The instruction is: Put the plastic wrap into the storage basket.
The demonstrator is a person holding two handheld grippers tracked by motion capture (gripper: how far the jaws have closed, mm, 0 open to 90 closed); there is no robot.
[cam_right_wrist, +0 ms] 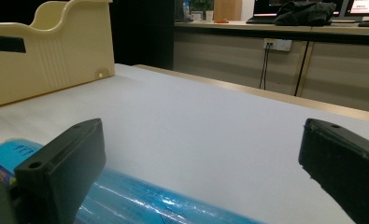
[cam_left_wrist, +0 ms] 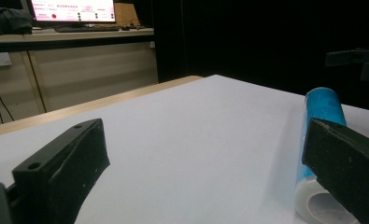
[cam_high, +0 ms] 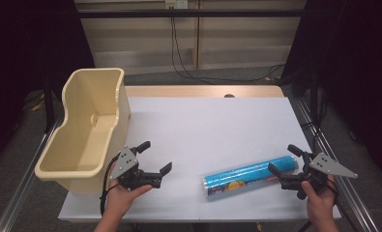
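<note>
The left gripper looks out low across a white table surface, its two black jaws rising wide apart from the bottom corners with nothing between them. The left jaw shows two small holes along its upper edge. Behind the right jaw lies a blue roll, its clear plastic end nearest the camera and its length running away across the table. Above it, at the right edge, the dark shape of the other gripper hangs against a black background. A wooden table edge borders the white surface. Beyond stand beige cabinets, with a lit monitor on top.
</note>
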